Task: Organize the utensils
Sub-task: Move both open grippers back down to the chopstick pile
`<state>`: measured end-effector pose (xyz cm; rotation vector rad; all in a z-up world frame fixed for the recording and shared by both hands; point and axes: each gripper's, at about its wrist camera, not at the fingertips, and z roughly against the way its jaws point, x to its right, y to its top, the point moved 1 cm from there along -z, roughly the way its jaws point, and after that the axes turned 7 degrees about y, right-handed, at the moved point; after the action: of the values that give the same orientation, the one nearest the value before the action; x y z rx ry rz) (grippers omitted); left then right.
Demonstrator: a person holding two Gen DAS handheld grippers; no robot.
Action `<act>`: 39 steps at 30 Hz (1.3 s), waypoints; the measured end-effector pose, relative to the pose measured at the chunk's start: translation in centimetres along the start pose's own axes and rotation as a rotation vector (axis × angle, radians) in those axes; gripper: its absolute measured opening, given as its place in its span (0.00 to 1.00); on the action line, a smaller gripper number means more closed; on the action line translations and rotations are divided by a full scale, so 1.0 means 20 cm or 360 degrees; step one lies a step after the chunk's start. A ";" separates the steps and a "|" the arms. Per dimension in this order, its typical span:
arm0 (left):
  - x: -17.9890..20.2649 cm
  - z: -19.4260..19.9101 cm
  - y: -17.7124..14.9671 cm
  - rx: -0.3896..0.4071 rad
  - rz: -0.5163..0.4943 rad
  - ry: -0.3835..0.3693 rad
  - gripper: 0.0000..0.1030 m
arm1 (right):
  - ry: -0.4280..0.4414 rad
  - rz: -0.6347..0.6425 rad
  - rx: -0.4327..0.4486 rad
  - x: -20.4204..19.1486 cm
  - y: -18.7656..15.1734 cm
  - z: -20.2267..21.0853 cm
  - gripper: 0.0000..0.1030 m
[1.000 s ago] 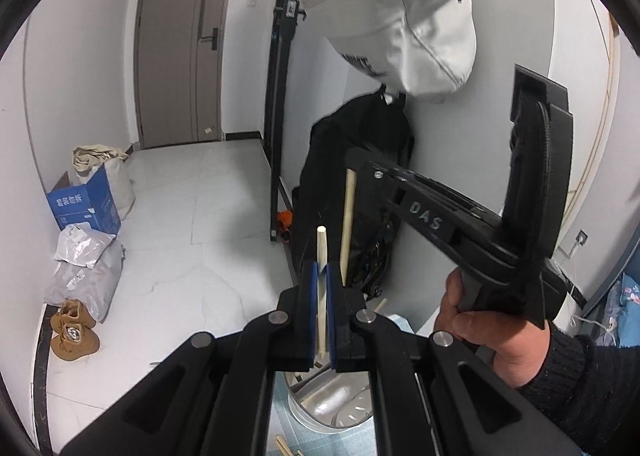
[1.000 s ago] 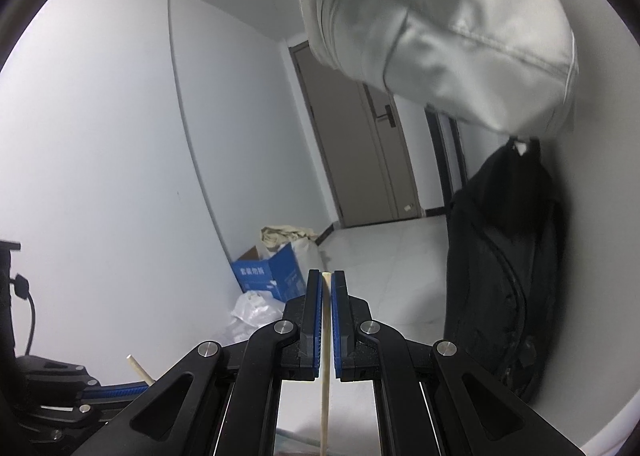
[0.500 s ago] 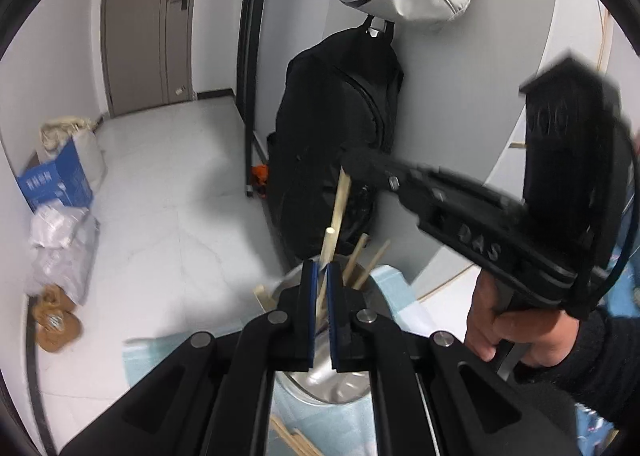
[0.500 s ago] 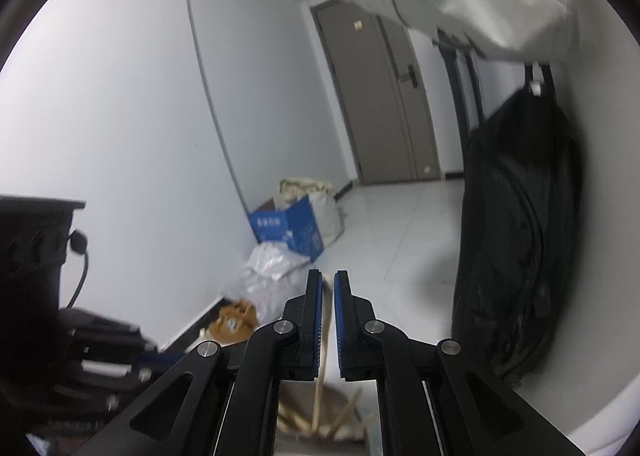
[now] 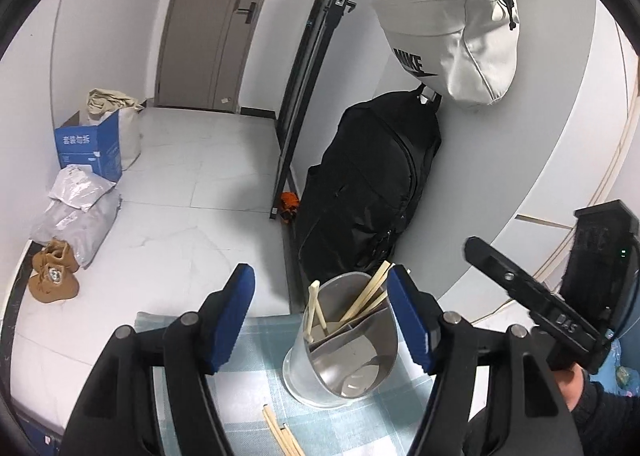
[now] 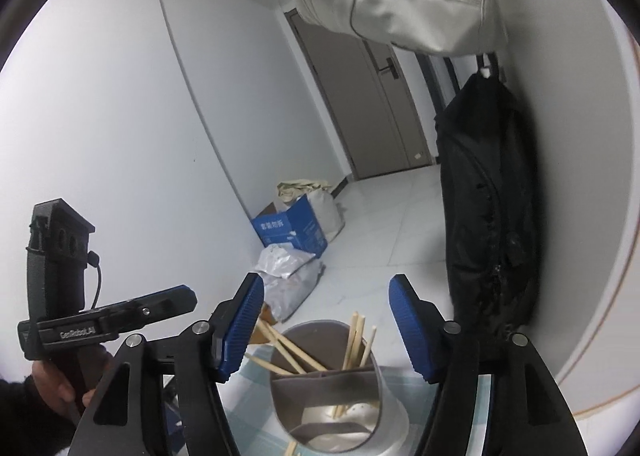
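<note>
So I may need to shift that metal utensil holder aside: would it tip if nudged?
Probably, if pushed high: the metal utensil holder looks tall, thin-walled and light. The chopsticks lean against its rim, adding top weight. The checked cloth beneath may drag rather than let it slide.

You see blue pads [image 5: 234, 312], a silver holder [image 5: 340, 368], pale wooden chopsticks [image 5: 366, 298], a pale blue checked cloth [image 5: 256, 380], and a black backpack [image 5: 368, 184].

Chopsticks [image 5: 370, 293] stand in the holder [image 5: 340, 356] on the cloth [image 5: 256, 372]; more chopsticks lie before it.
</note>
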<state>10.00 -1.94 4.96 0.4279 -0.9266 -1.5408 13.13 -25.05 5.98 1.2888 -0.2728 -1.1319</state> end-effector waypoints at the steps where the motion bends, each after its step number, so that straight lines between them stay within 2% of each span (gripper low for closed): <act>1: 0.01 0.02 -0.01 0.0005 -0.0009 0.0022 0.62 | -0.0004 0.0003 0.0001 0.00 -0.01 0.00 0.66; 5: 0.02 0.05 -0.02 0.0042 0.0004 0.0091 0.63 | -0.0034 0.0007 0.0028 -0.05 -0.02 0.07 0.80; 10: 0.04 0.13 -0.05 0.0086 0.0011 0.0117 0.63 | -0.0061 0.0003 0.0064 -0.10 -0.04 0.16 0.87; 12: 0.04 0.15 -0.06 0.0098 0.0010 0.0120 0.63 | -0.0084 0.0007 0.0094 -0.13 -0.05 0.20 0.93; 18: 0.06 0.22 -0.11 0.0134 -0.0007 0.0176 0.64 | -0.0079 0.0067 0.0122 -0.23 -0.10 0.29 0.97; 21: 0.05 0.25 -0.14 0.0160 0.0007 0.0209 0.79 | -0.0074 0.0087 0.0132 -0.27 -0.13 0.32 0.99; 24: 0.05 0.29 -0.18 0.0214 0.0012 0.0237 0.79 | -0.0064 0.0100 0.0132 -0.32 -0.18 0.34 1.00; 31: 0.03 0.30 -0.29 0.0243 0.0004 0.0315 0.79 | -0.0072 0.0130 0.0118 -0.40 -0.31 0.37 1.00; 39: -0.02 0.25 -0.50 0.0259 -0.0006 0.0387 0.80 | -0.0114 0.0123 -0.0024 -0.40 -0.53 0.31 1.00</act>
<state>-0.13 -0.49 0.36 0.7171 -0.8628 -1.3852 -0.55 -21.17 2.24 1.2160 -0.3636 -1.1134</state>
